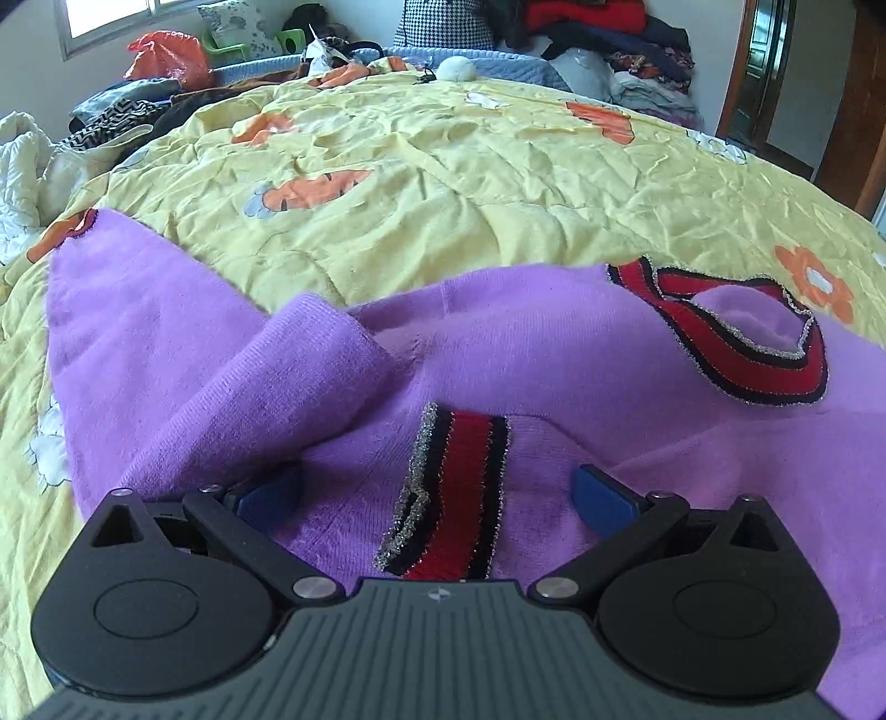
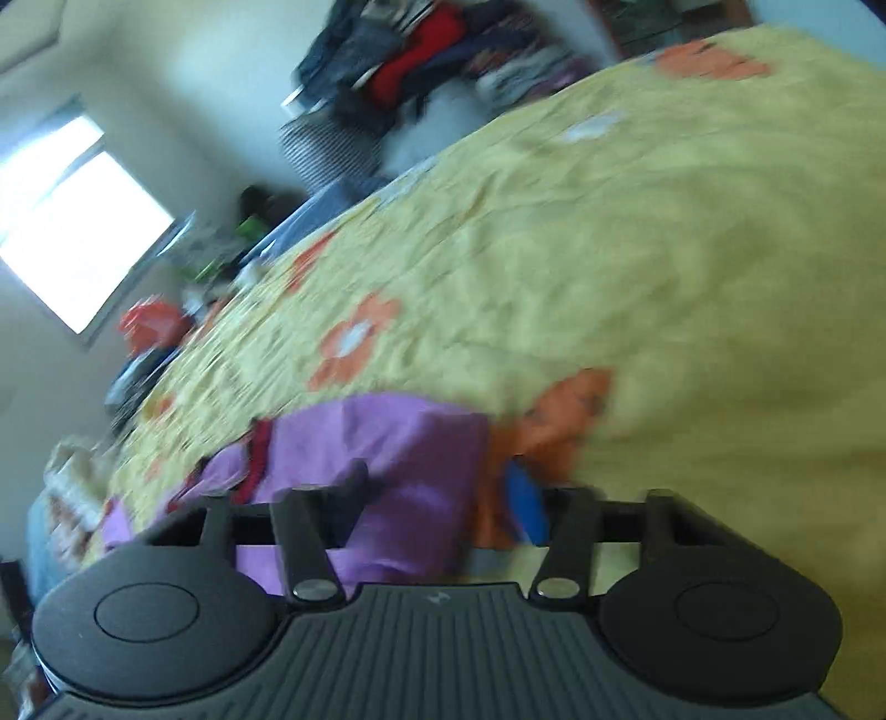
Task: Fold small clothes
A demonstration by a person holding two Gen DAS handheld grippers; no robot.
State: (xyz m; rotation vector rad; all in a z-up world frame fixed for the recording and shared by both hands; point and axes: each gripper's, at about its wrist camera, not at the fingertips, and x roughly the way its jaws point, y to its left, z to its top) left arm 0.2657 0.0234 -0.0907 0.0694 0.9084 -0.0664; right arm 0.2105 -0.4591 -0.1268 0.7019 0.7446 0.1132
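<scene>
A bed under a yellow quilt (image 1: 443, 166) printed with orange flowers fills the room. Daylight enters a window (image 1: 111, 16) at eleven o'clock in the pale wall, heaped clothes (image 1: 609, 39) lie at one o'clock, and a wooden door frame (image 1: 742, 66) stands at two o'clock.

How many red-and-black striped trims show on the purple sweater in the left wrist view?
2: the cuff between the open left gripper fingers, and the neckline at upper right. The other cuff may be hidden.

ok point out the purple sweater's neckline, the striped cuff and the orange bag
neckline (image 1: 742, 354) left wrist view, red striped band
striped cuff (image 1: 454, 493) left wrist view, red middle stripe
orange bag (image 1: 166, 55) left wrist view, middle of the plastic
</scene>
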